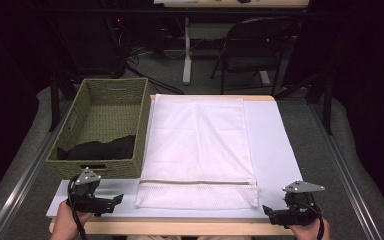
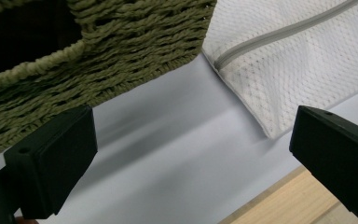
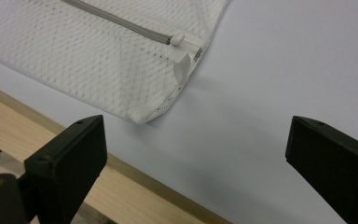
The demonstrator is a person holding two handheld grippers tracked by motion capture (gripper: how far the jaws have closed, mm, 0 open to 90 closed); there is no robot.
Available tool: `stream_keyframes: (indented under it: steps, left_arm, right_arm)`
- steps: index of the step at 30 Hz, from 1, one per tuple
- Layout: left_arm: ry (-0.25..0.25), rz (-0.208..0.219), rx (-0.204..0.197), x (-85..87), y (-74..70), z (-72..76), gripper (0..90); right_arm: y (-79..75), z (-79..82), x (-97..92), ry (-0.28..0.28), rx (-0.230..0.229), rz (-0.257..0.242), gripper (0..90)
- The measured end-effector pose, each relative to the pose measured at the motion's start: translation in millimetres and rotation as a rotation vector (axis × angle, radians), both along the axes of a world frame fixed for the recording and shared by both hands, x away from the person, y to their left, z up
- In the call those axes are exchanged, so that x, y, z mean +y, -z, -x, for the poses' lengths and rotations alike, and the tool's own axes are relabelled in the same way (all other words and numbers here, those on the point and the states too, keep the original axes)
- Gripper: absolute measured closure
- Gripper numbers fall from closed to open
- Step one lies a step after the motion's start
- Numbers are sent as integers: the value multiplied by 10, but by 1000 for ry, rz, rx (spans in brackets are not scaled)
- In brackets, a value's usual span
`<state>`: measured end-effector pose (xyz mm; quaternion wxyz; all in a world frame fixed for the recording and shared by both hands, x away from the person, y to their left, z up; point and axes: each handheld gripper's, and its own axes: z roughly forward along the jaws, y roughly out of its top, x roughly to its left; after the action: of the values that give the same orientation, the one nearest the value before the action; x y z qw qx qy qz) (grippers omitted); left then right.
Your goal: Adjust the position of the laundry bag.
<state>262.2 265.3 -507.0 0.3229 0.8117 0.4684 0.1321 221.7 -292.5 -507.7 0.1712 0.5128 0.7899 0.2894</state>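
A white mesh laundry bag (image 1: 197, 150) lies flat on the white sheet (image 1: 272, 145), its grey zipper (image 1: 197, 183) running across near the front. The zipper's end with its pull (image 3: 179, 38) shows in the right gripper view, its other end (image 2: 223, 59) in the left gripper view. A green woven basket (image 1: 140, 115) at the left holds a dark cloth (image 1: 100, 149). My left gripper (image 1: 117, 200) rests at the front left, open and empty, pointing toward the bag's near left corner (image 2: 272, 130). At the front right my right gripper (image 1: 267, 211) stands open and empty, facing the bag's right corner (image 3: 142, 116).
The table's wooden front edge (image 1: 180, 227) runs just under both grippers. Beyond the table stand a folding chair (image 1: 252, 47) and a desk leg (image 1: 187, 50) on the floor. Bare white sheet lies right of the bag.
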Motion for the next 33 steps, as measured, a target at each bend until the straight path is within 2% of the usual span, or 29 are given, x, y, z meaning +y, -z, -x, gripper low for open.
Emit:
stream_keyframes:
  steps: [1,6,8,11,13,15,16,20,23,25,27,28,31,32,33]
  left_arm:
    - [7,0,13,-7,-2,-2,11]
    - [33,-7,28,-64,22,-8,10]
    - [29,-6,29,-76,34,-8,10]
    - [49,-7,50,-121,55,-17,5]
    - [57,-11,57,-176,63,-18,2]
    - [76,3,72,-237,68,-18,4]
    - [91,-20,70,-308,83,-16,5]
    - [113,-39,73,-376,103,-22,11]
    - [116,-31,101,-406,142,-55,24]
    - [133,-33,106,-438,156,-65,44]
    - [148,-29,113,-475,169,-72,118]
    - [164,-31,122,-504,182,-87,143]
    - [168,-30,131,-534,201,-100,170]
    - [177,-28,133,-540,207,-111,224]
    - [182,-32,137,-551,210,-119,224]
  right_arm:
    - [4,-2,2,-4,3,4,54]
    - [1,-6,15,-4,9,5,60]
    - [1,-13,17,-10,8,4,61]
    - [8,-30,38,-18,15,3,65]
    - [12,-41,53,-23,15,-3,85]
    - [6,-57,67,-33,13,-2,115]
    - [-6,-76,85,-38,12,-14,124]
    - [0,-110,123,-53,11,-16,143]
    - [21,-148,173,-62,27,-29,176]
    - [46,-188,216,-78,34,-22,213]
    - [51,-232,281,-82,40,-4,273]
    - [52,-244,298,-78,47,1,298]
    - [64,-274,319,-63,54,4,334]
    - [78,-306,320,-57,65,11,373]
    - [78,-306,320,-57,65,11,373]
